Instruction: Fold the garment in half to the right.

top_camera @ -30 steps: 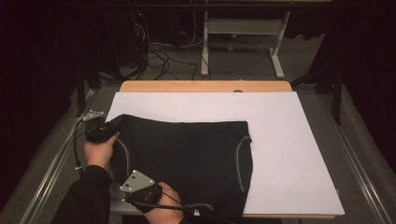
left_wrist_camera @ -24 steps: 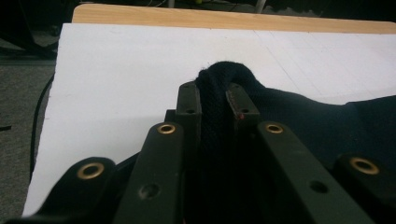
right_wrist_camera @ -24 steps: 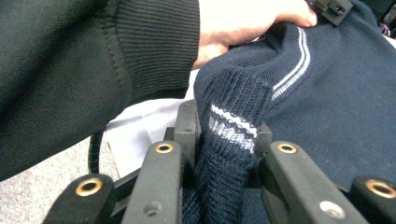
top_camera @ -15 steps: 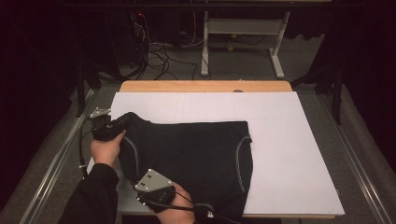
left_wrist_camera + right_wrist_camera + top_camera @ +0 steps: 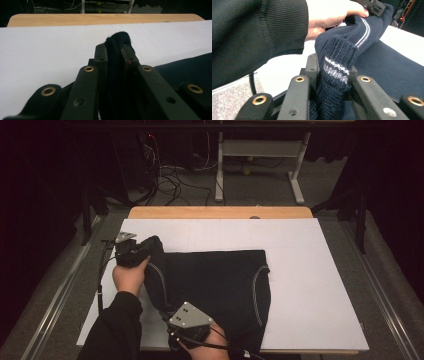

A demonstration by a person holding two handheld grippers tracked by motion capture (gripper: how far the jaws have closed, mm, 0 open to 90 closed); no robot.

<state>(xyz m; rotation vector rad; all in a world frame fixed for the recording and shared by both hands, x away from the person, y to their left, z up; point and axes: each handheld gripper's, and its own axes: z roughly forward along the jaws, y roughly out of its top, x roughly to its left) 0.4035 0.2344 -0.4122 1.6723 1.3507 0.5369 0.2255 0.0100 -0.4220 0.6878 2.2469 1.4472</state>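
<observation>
A dark navy knit garment [image 5: 220, 285] with pale stripes along its side seams lies on the white table top [image 5: 310, 270]. Its left edge is lifted and folded over toward the right. My left gripper [image 5: 145, 247] is shut on the far left corner of the garment [image 5: 117, 47], the knit bunched between its jaws. My right gripper [image 5: 172, 312] is shut on the near left corner, where a striped ribbed hem [image 5: 334, 67] sits pinched between the jaws. In the right gripper view the person's left hand [image 5: 329, 17] and dark sleeve [image 5: 257, 32] hold the left gripper beyond the raised fabric.
A wooden strip [image 5: 220, 212] borders the table's far edge. Behind it stand a metal frame [image 5: 260, 150] and loose cables [image 5: 170, 175] on the floor. Metal rails [image 5: 60, 295] run along both sides of the table. Bare white surface [image 5: 320, 310] lies right of the garment.
Both grippers have moved rightward across the table, carrying the garment's left edge with them. The left edge has lifted off the table and begun folding over the body.
</observation>
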